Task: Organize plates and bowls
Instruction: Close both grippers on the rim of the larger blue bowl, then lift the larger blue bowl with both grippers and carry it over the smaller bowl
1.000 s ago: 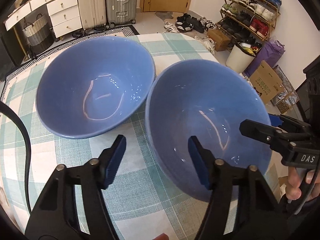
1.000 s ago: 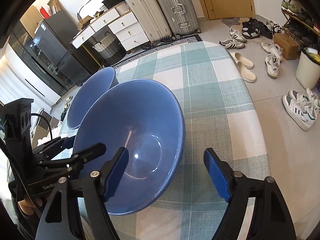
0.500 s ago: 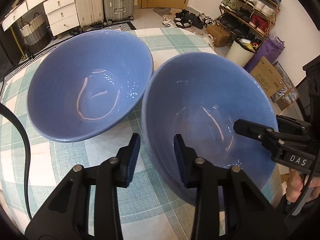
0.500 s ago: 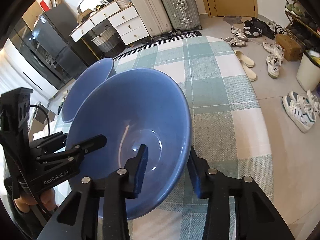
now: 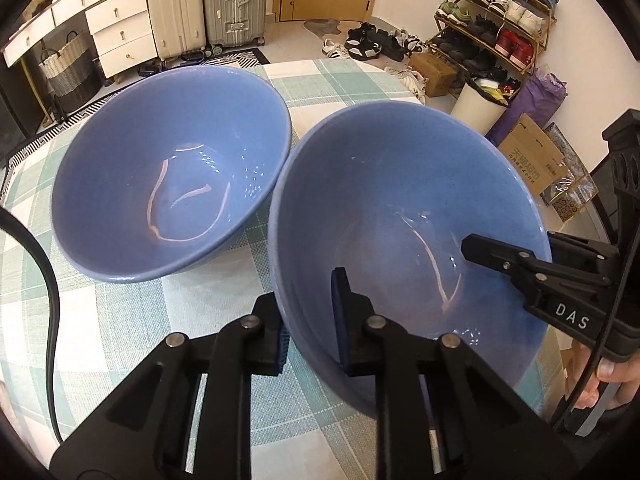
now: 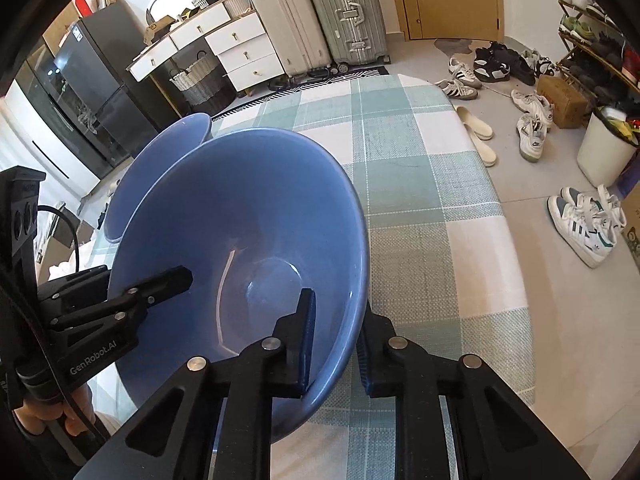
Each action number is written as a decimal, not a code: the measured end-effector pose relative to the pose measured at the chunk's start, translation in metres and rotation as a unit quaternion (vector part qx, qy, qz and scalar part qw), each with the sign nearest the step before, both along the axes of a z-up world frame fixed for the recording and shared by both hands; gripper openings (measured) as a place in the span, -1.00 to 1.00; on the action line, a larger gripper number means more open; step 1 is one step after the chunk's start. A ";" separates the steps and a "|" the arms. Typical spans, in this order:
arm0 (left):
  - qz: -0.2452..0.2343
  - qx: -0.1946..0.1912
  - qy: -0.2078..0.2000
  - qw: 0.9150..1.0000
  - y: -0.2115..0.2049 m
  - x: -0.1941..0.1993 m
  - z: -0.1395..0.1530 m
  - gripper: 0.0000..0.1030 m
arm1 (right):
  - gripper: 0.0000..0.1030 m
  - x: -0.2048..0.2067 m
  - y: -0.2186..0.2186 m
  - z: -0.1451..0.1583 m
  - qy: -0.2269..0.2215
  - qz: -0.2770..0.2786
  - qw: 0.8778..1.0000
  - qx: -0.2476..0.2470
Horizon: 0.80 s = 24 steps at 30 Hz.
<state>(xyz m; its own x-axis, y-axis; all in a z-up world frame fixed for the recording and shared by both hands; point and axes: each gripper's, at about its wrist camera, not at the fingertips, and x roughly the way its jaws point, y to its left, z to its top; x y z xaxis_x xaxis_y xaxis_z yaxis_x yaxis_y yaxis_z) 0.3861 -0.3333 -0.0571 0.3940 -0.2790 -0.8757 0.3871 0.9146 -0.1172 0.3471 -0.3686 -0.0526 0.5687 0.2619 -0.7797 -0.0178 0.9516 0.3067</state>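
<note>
You are pinching the near blue bowl (image 5: 400,216) from two sides: the left gripper (image 5: 308,312) and the right gripper (image 6: 334,344) are each closed on its rim, one finger inside, one outside. It is sitting on the checked tablecloth (image 6: 420,184), just beside the second blue bowl (image 5: 172,176). Glazed rim plus narrow pads risks slipping if you are lifting unevenly, and tilting could knock the neighbour. The bowl's base and its contact with the cloth are hidden.
</note>
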 end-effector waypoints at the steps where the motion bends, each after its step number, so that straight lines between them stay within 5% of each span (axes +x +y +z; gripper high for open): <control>1: -0.001 0.000 -0.002 1.000 0.000 -0.001 0.002 -0.71 | -0.67 -0.002 -0.001 0.002 -0.002 0.000 1.000 -0.001; 14: 0.009 -0.025 -0.058 0.998 0.012 -0.029 0.070 -0.71 | -0.67 -0.026 0.005 0.055 -0.049 0.000 0.999 -0.022; 24: 0.056 -0.037 -0.088 0.994 0.060 -0.025 0.126 -0.71 | -0.68 -0.010 0.046 0.094 -0.069 0.034 0.996 -0.038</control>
<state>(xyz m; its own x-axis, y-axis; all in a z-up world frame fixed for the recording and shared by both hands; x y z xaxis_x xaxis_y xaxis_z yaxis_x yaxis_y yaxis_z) 0.3608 -0.2731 0.0685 0.5709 -0.2862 -0.7696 0.3040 0.9443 -0.1257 0.3372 -0.3225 0.0418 0.6551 0.2466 -0.7142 -0.1198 0.9672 0.2240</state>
